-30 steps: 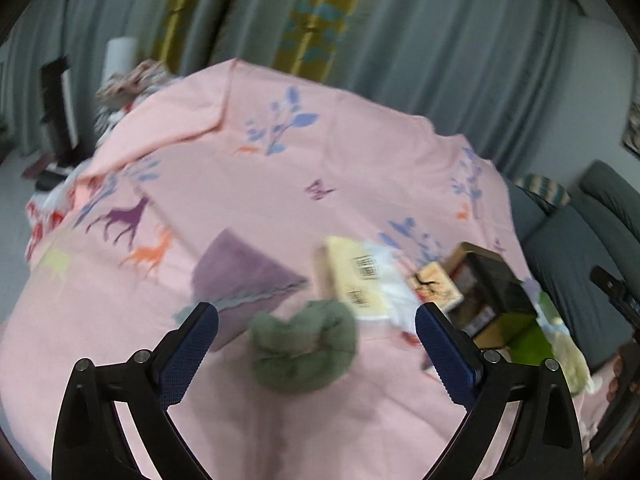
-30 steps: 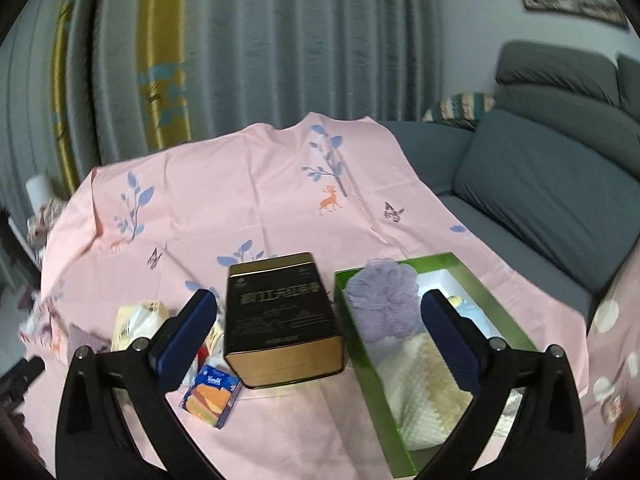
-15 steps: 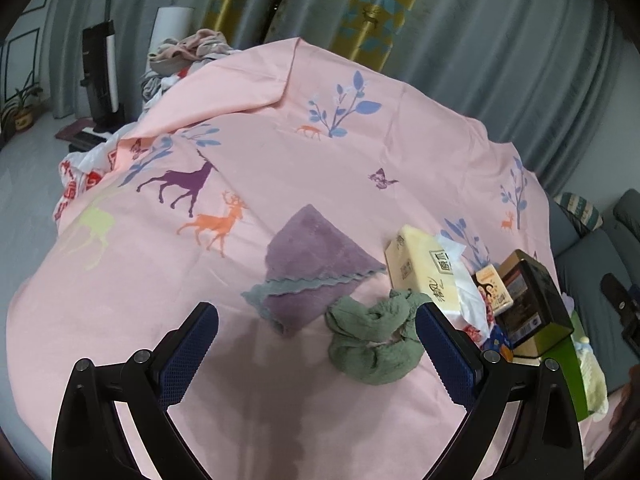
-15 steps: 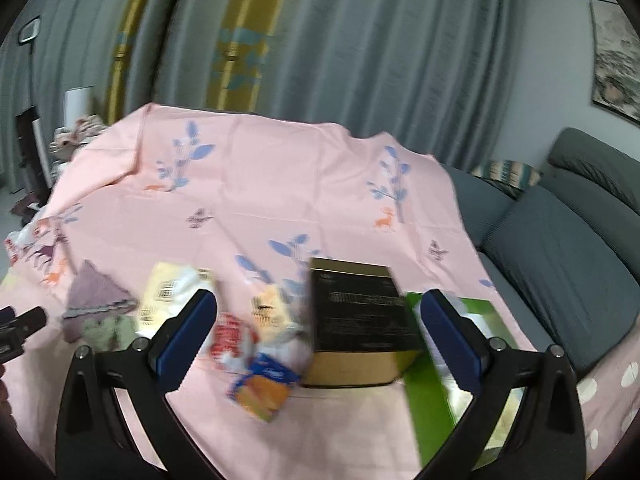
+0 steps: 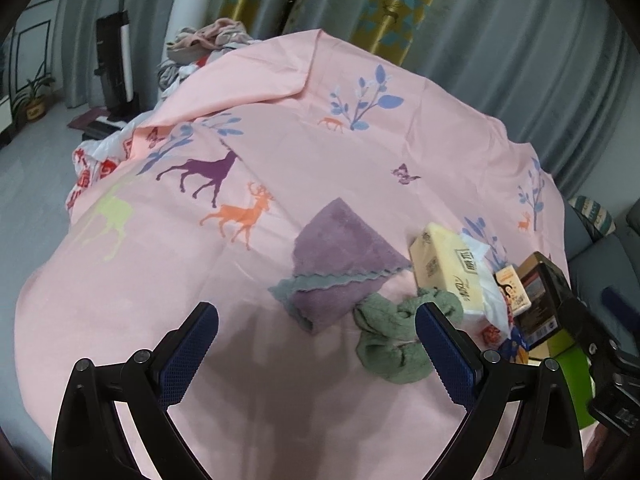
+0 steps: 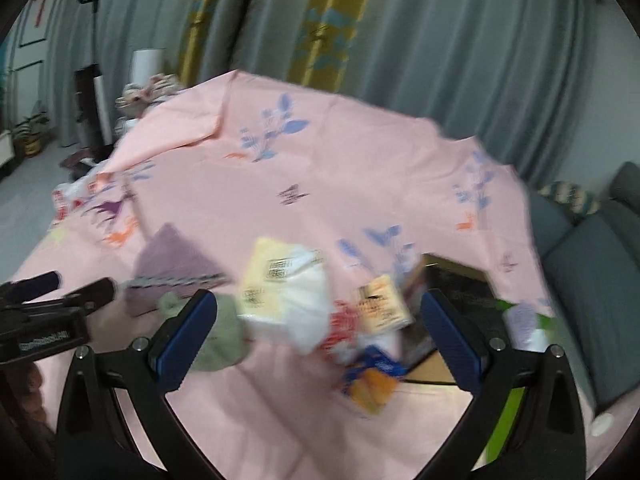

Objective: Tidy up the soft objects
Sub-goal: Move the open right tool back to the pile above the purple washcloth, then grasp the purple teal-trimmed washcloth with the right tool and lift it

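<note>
A folded purple towel (image 5: pixel 340 256) lies on the pink printed sheet (image 5: pixel 280 152). A crumpled green cloth (image 5: pixel 394 340) lies just right of it. My left gripper (image 5: pixel 316 344) is open and empty, above the sheet in front of both; its right finger overlaps the green cloth. My right gripper (image 6: pixel 318 336) is open and empty, above the pile of packets. In the blurred right wrist view the purple towel (image 6: pixel 168 260) and green cloth (image 6: pixel 224 336) lie at left, and the left gripper shows at the left edge (image 6: pixel 44 300). A green box (image 6: pixel 512 380) with soft things sits at right.
A yellow tissue pack (image 5: pixel 448 268), small snack packets (image 5: pixel 512 288) and a black-gold tin (image 5: pixel 544 296) crowd the right side. A grey sofa (image 6: pixel 592 264) stands to the right. Curtains hang behind; a laundry heap (image 5: pixel 204 44) lies at the far left.
Both views have swung left. The left gripper now faces the purple towel, with the green cloth at its right finger. The right gripper has left the green box and faces the packets.
</note>
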`<state>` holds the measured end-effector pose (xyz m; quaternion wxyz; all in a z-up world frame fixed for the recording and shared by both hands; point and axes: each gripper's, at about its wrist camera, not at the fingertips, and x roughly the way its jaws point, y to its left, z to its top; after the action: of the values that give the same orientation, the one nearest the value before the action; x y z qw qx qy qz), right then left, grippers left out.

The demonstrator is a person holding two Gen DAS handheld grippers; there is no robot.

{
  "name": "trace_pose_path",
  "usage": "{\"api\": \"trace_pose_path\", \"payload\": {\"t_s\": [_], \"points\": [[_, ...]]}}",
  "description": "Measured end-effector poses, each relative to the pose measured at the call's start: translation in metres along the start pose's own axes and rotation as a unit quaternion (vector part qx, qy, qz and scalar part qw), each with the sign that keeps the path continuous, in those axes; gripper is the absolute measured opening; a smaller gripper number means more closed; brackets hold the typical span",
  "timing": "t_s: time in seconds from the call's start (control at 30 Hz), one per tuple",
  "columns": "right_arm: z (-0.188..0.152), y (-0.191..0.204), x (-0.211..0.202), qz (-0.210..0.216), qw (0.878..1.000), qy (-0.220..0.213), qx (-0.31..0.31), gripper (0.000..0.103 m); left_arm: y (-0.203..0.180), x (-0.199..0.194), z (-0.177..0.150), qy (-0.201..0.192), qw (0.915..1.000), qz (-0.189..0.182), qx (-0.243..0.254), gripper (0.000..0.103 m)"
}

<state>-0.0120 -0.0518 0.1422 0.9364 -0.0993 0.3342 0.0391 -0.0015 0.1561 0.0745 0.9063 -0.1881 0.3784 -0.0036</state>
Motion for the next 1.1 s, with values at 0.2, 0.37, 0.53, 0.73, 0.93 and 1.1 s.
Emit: {"api": "trace_pose_path", "payload": {"t_s": [0.2,0.37,0.53,0.73,0.93,1.1], "points": [[0.020,0.003,0.045,0.180,0.973,0.084,0.114,0.095,0.013,0.017,0.002,0.029,0.9991,-0.002,-0.031,0.099],[0.049,0.043,0.104,0.219,0.960,0.140,0.099,0.088,0.020,0.024,0.000,0.047,0.9980,0.016,-0.040,0.096],[0.057,0.081,0.164,0.199,0.958,0.198,0.062,0.088,0.030,0.019,0.004,0.037,0.9979,0.033,-0.041,0.094],[0.041,0.102,0.214,0.182,0.949,0.254,0.044,0.079,0.046,0.014,0.011,0.033,0.9968,0.030,-0.067,0.094],[0.041,0.101,0.202,0.173,0.956,0.233,0.033,0.019,0.051,0.008,0.014,0.019,0.9968,0.042,-0.065,0.094],[0.061,0.078,0.147,0.206,0.962,0.171,0.047,0.019,0.049,0.006,0.013,0.015,0.9965,0.042,-0.070,0.094]]}}
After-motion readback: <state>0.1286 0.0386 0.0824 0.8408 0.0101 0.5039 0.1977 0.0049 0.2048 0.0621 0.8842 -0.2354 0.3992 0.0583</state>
